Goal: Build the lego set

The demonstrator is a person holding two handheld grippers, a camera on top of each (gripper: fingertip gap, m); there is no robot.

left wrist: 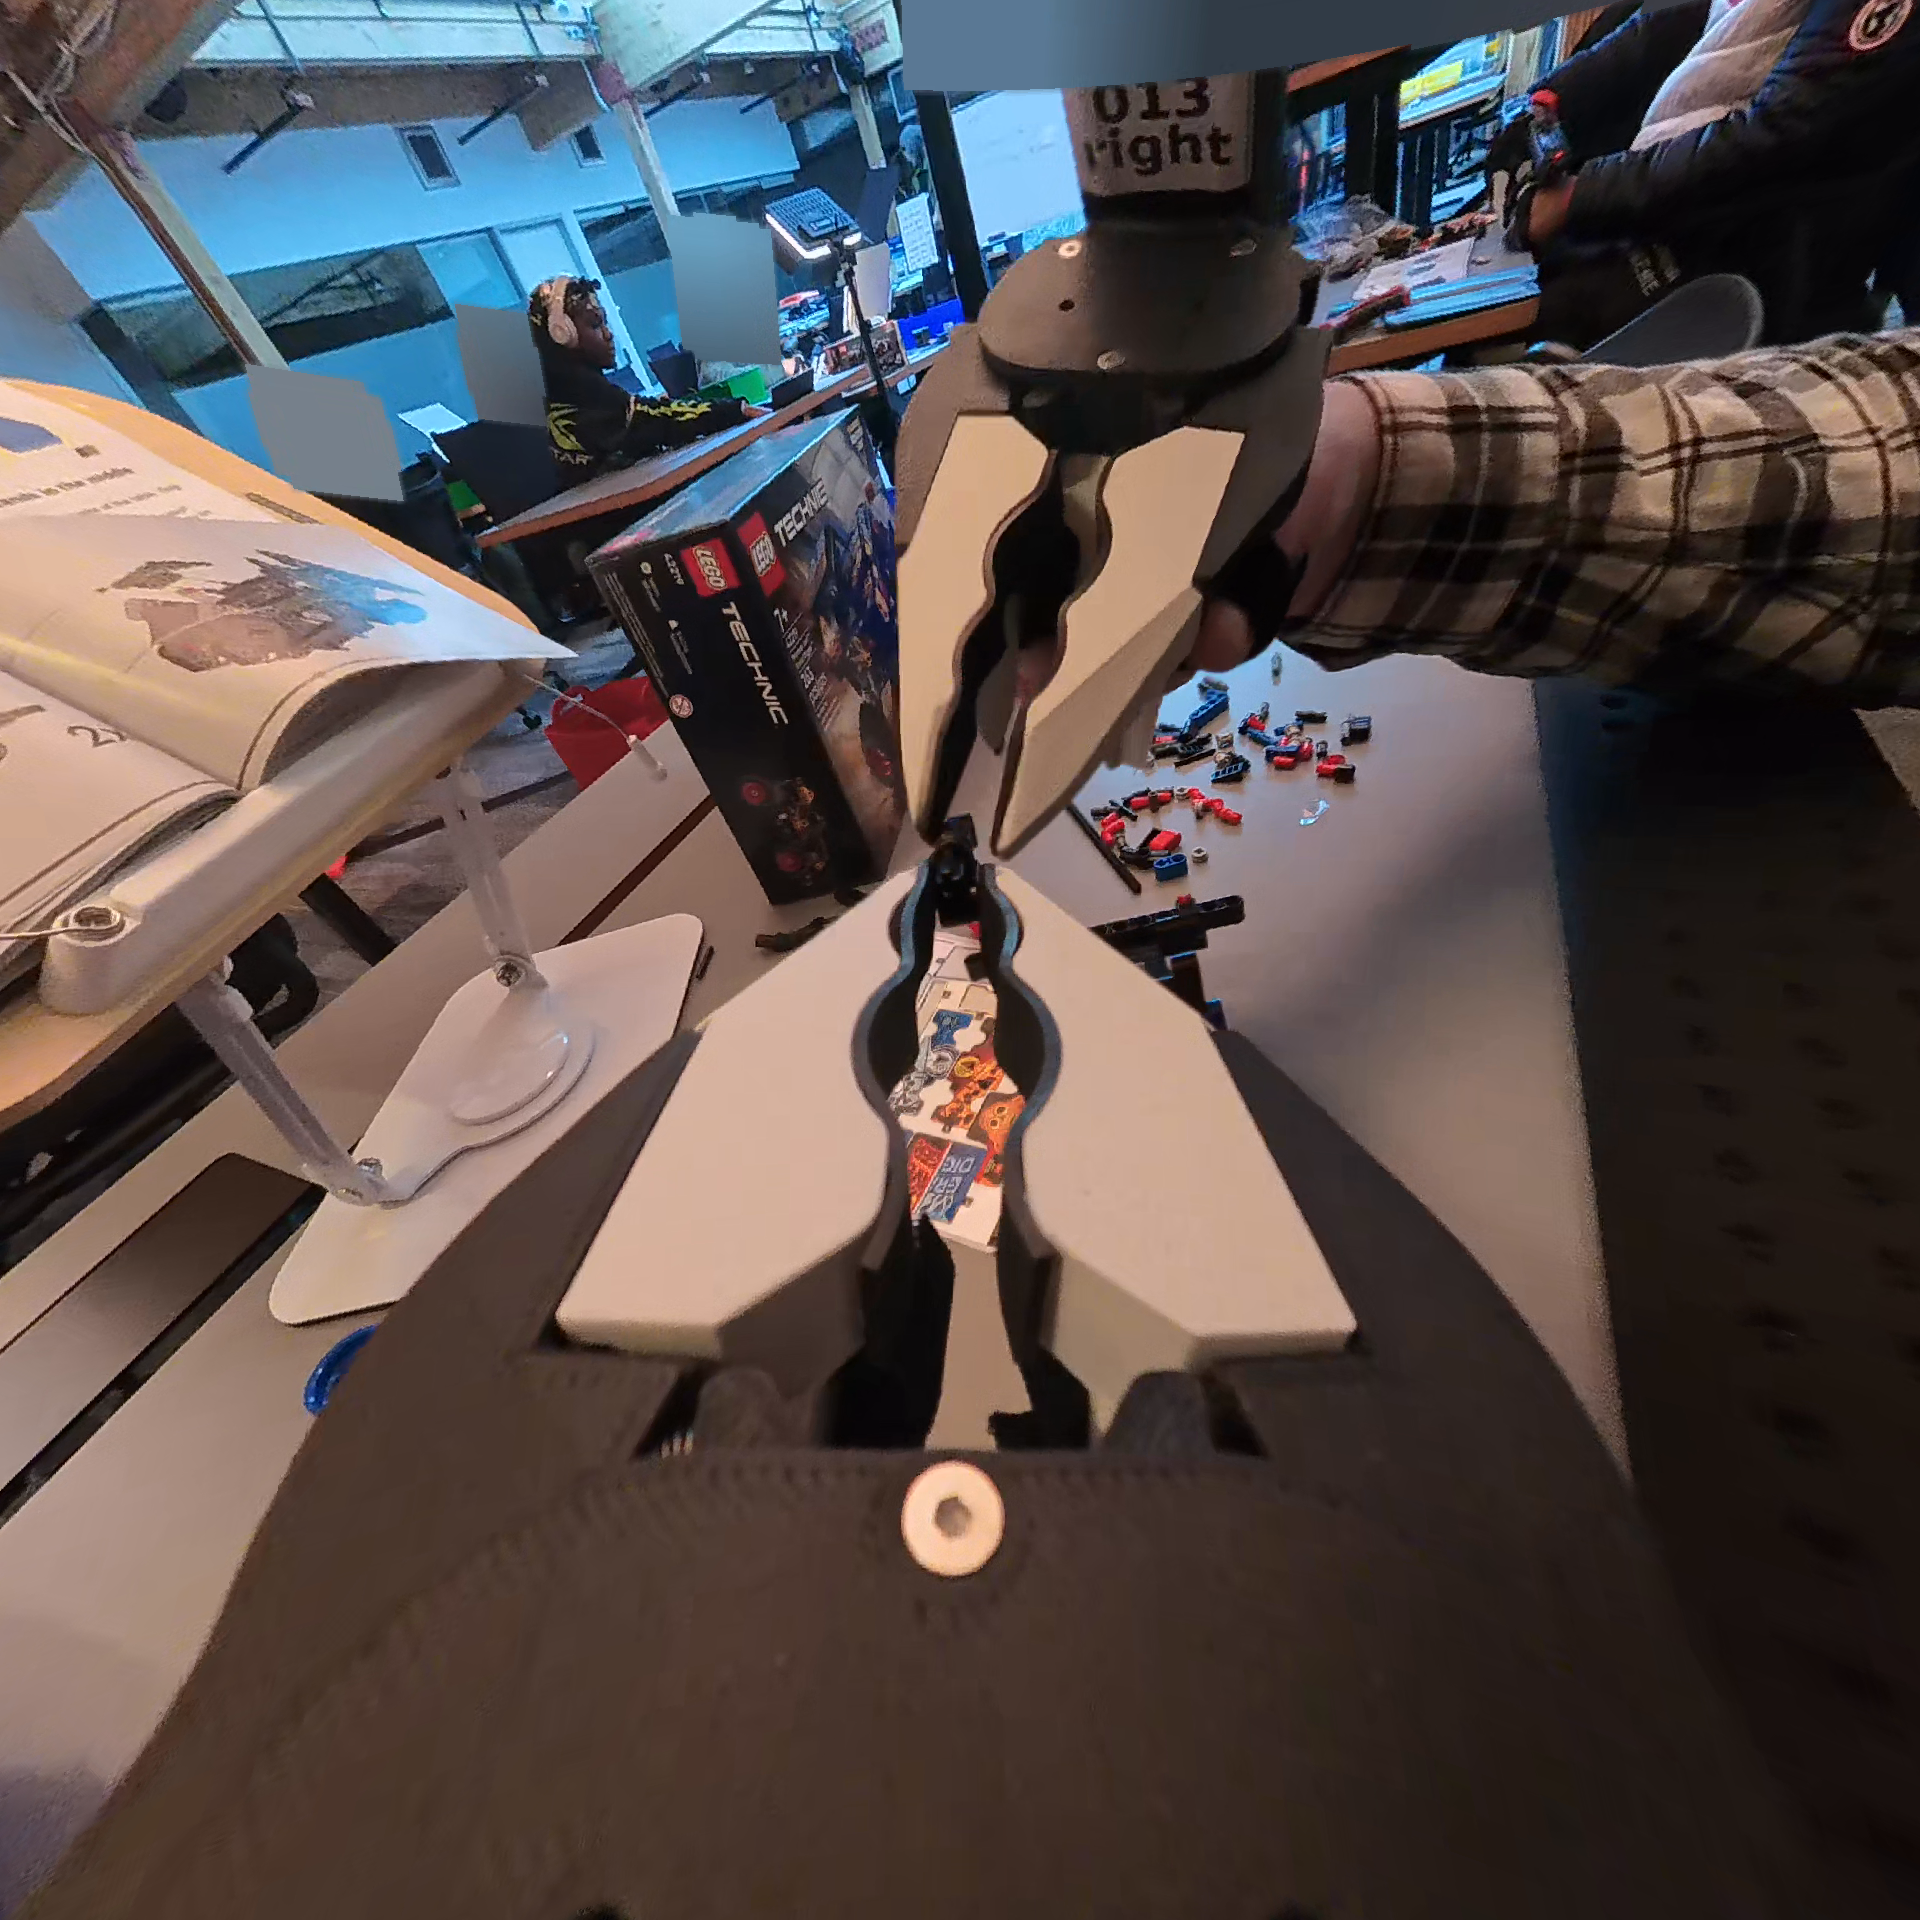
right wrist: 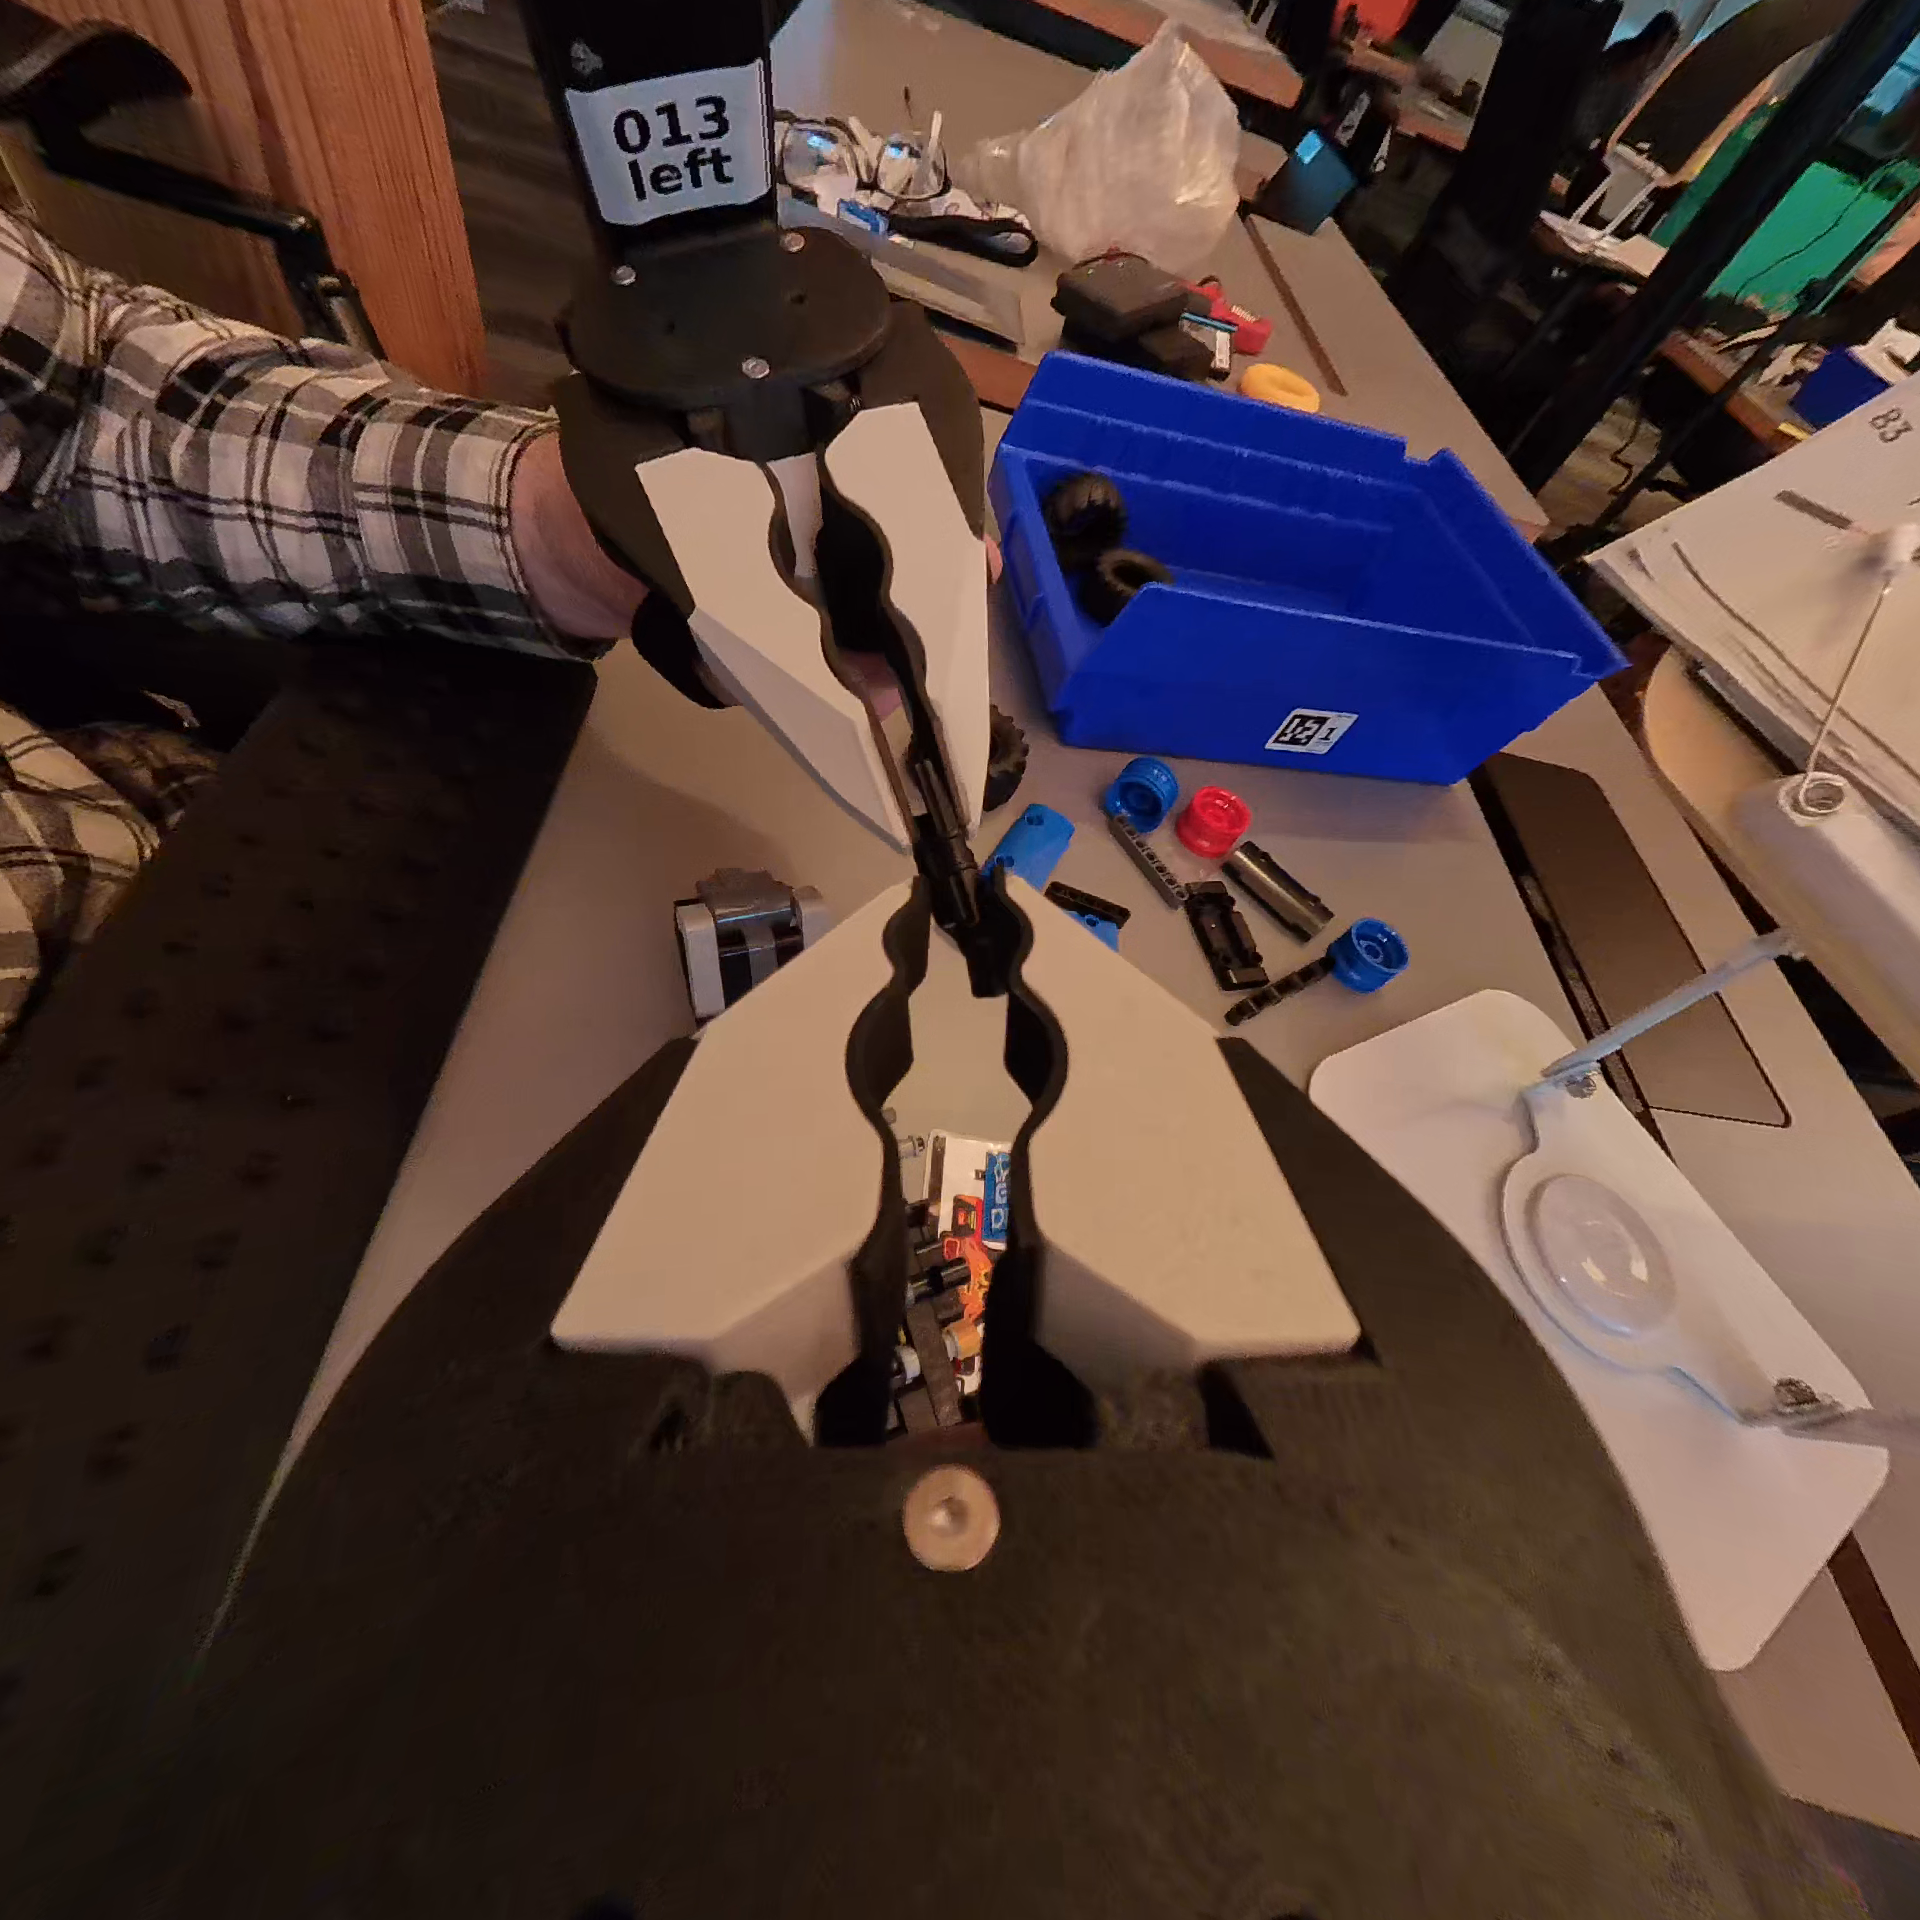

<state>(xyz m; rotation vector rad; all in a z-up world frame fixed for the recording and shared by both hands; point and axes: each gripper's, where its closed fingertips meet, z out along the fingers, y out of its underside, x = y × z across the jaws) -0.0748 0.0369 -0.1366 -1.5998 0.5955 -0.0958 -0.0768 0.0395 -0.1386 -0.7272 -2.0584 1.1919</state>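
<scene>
My left gripper (left wrist: 954,885) and my right gripper (right wrist: 961,914) meet tip to tip above the grey table (left wrist: 1351,935). Both are shut on one slim black lego piece (right wrist: 949,868). In the left wrist view only its small black end (left wrist: 951,868) shows between the tips, with the right gripper (left wrist: 966,837) coming down from above. In the right wrist view the left gripper (right wrist: 940,826) comes down from above. Loose red, blue and black pieces (left wrist: 1231,769) lie on the table behind, and a sticker sheet (left wrist: 956,1101) lies below the jaws.
A black lego box (left wrist: 769,675) stands beside an open instruction book (left wrist: 208,644) on a white stand (right wrist: 1558,1299). A blue bin (right wrist: 1299,675) holds black tyres (right wrist: 1086,509). Blue and red wheel hubs (right wrist: 1212,821), black beams and a grey part (right wrist: 743,935) lie near it. A black assembly (left wrist: 1174,930) sits nearby. My right tips are roughly 25 centimeters from the open instruction book (left wrist: 208,644).
</scene>
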